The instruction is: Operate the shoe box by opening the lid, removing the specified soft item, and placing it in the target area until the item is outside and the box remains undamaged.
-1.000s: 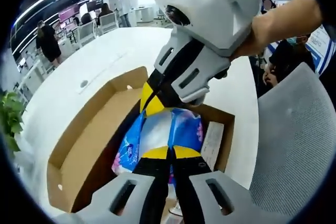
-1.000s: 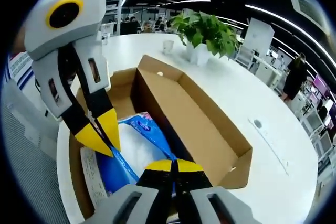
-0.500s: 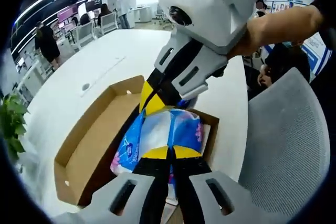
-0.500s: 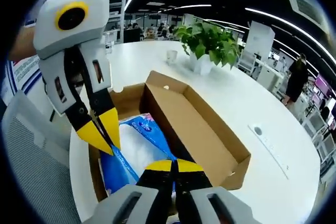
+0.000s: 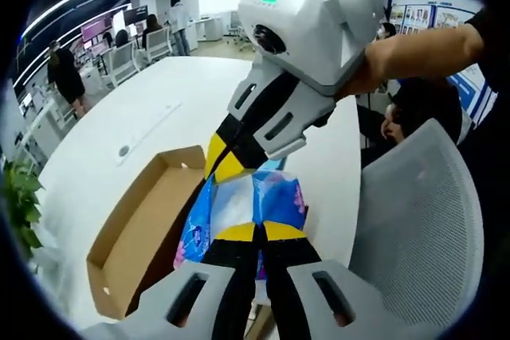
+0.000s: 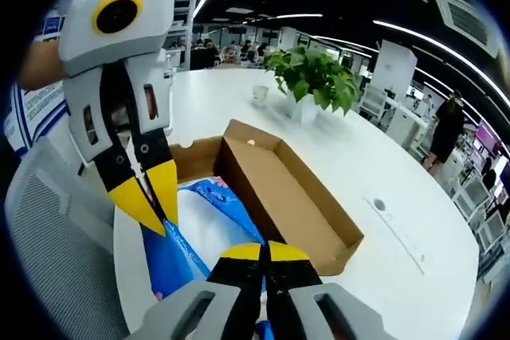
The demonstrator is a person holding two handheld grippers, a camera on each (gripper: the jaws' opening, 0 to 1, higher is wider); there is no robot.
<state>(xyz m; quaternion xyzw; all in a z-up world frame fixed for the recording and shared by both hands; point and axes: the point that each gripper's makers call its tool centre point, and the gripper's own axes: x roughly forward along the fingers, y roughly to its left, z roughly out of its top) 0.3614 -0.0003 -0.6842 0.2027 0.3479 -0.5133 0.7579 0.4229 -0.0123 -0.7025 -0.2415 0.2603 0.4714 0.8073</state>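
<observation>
Soft blue-and-white plastic pack (image 5: 253, 201), crinkled, pinched by both grippers' closed fingers (image 5: 239, 231) (image 6: 249, 251), above open brown cardboard shoe box (image 6: 287, 197).

- No word, brand or number can be read in either view.
- The blue-and-white soft pack (image 5: 253, 205) carries printed marks, too small and blurred to make out (the same pack in the right gripper view (image 6: 209, 224) shows only a smudge of white script).
- A wall poster (image 5: 413, 13) behind the person bears lines of print and small pictures, unreadable.
</observation>
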